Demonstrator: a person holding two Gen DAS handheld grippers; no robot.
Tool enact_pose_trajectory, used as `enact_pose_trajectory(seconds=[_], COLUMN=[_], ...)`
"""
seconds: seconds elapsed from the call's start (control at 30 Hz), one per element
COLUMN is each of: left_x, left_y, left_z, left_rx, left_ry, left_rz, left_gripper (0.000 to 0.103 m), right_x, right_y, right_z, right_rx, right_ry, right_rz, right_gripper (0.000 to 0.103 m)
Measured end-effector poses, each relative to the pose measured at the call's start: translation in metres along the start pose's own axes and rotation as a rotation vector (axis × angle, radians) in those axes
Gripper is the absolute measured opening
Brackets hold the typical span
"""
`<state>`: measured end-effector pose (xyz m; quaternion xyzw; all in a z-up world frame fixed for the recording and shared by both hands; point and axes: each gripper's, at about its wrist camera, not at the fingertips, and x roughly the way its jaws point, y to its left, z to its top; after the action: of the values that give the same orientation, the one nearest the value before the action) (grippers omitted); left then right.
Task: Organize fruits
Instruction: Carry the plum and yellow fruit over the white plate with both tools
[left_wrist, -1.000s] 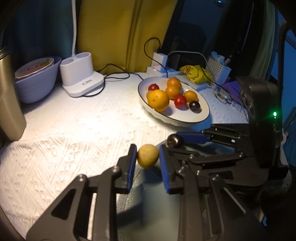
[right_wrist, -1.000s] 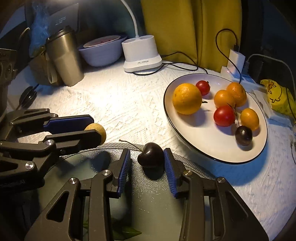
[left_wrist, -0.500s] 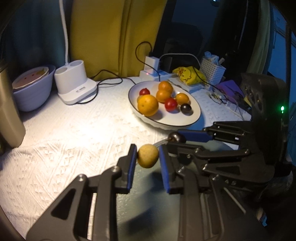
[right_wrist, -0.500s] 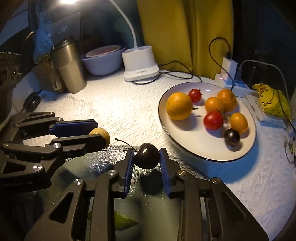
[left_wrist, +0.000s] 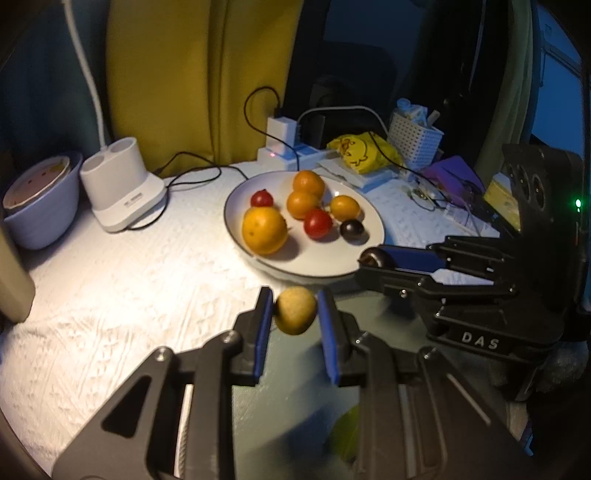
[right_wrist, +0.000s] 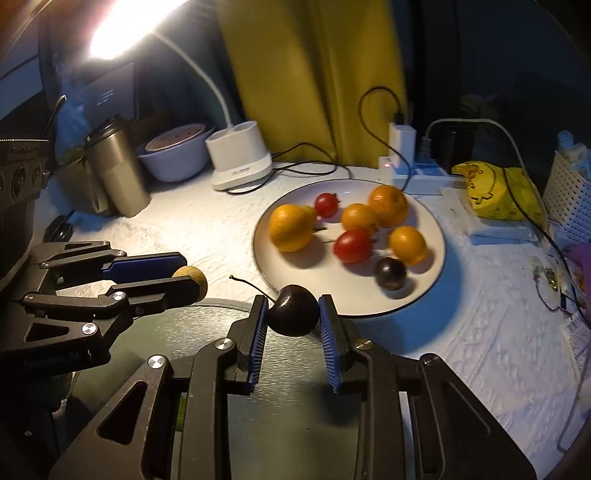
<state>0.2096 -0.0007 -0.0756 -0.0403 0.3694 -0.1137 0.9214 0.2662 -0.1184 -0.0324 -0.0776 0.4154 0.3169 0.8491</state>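
My left gripper (left_wrist: 295, 314) is shut on a small tan round fruit (left_wrist: 295, 310), held above a dark glass plate (left_wrist: 295, 406). My right gripper (right_wrist: 292, 312) is shut on a dark cherry (right_wrist: 293, 310) with a thin stem, also lifted off that plate (right_wrist: 295, 417). Each gripper shows in the other's view: the right gripper (left_wrist: 373, 258) with the cherry at the right, the left gripper (right_wrist: 190, 277) with the tan fruit at the left. Beyond both stands a white plate (left_wrist: 343, 266) (right_wrist: 432, 258) holding oranges, red tomatoes and a dark cherry.
A white lamp base (right_wrist: 240, 162) and cables lie behind the white plate. A metal tumbler (right_wrist: 118, 170) and a pale bowl (right_wrist: 177, 155) stand at the back left. A yellow bag (right_wrist: 491, 188), a white basket (right_wrist: 569, 188) and a power strip sit at the right.
The right gripper closed on the cherry and lifted it. Both grippers rose with their fruits and moved toward the white plate, which now appears closer in both views.
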Motion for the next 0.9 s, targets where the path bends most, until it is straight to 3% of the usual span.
enact_pose_trajectory(seconds=[0.57, 0.9], left_x=[0.050, 0.072], left_y=[-0.004, 0.000], left_z=[0.029, 0.030], left_rx=[-0.009, -0.027], left_ry=[0.027, 0.060], left_rz=[-0.003, -0.009], left_gripper=[0.026, 0.026], right_x=[0.018, 0.032], right_y=[-0.042, -0.052], right_z=[0.010, 0.009], right_rx=[0.054, 0.062], right_ry=[-0.025, -0.002], right_rz=[0.006, 0.007], right_gripper=[0.030, 0.030])
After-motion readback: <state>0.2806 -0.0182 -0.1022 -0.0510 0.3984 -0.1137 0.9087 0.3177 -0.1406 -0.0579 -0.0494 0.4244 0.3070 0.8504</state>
